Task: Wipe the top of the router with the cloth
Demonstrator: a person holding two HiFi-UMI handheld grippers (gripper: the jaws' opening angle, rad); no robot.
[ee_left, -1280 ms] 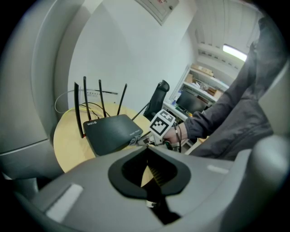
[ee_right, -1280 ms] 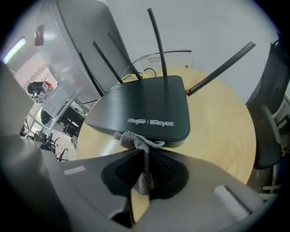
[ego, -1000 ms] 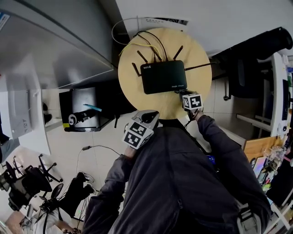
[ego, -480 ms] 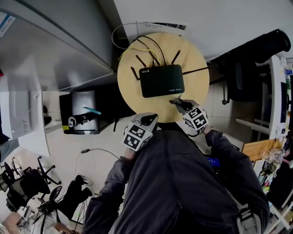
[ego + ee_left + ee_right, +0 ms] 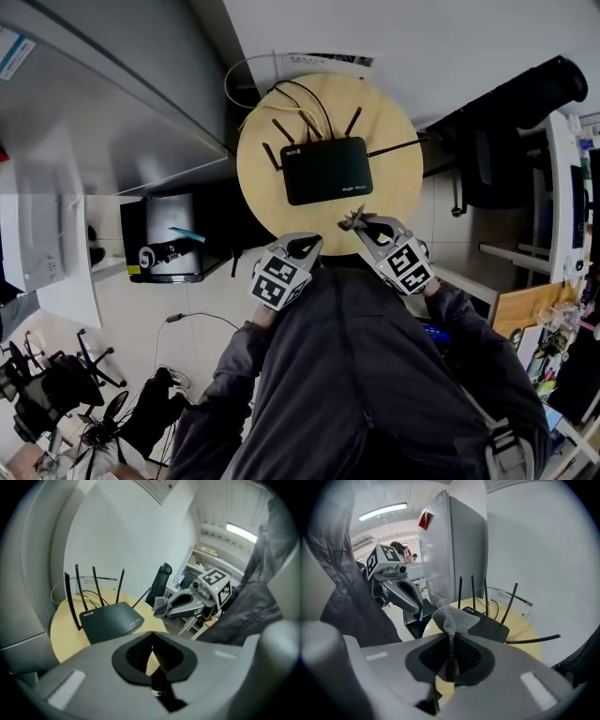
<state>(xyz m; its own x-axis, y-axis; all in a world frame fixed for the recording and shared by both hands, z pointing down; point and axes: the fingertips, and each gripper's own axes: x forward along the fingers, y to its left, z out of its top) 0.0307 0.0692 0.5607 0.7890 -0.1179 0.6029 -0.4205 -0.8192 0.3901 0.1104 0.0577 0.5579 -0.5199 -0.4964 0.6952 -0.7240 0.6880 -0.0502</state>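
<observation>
- Head view: right gripper (image 5: 356,222), clamped on cloth (image 5: 450,618), has pulled back off router (image 5: 327,170) toward tabletop's (image 5: 258,187) near edge.
- Router centred on tabletop; wipe stroke likely over.
- Left gripper (image 5: 302,246) closed, empty.

My right claw (image 5: 359,223) swallows the cloth's (image 5: 450,618) lower end; the router's (image 5: 327,170) small front print is too tiny to read.

We see a flat black router (image 5: 327,170) lying on the round wooden table (image 5: 405,178), antennas up. A small grey fuzzy cloth (image 5: 452,617) sits pinched in the right gripper (image 5: 450,657), near the router.
</observation>
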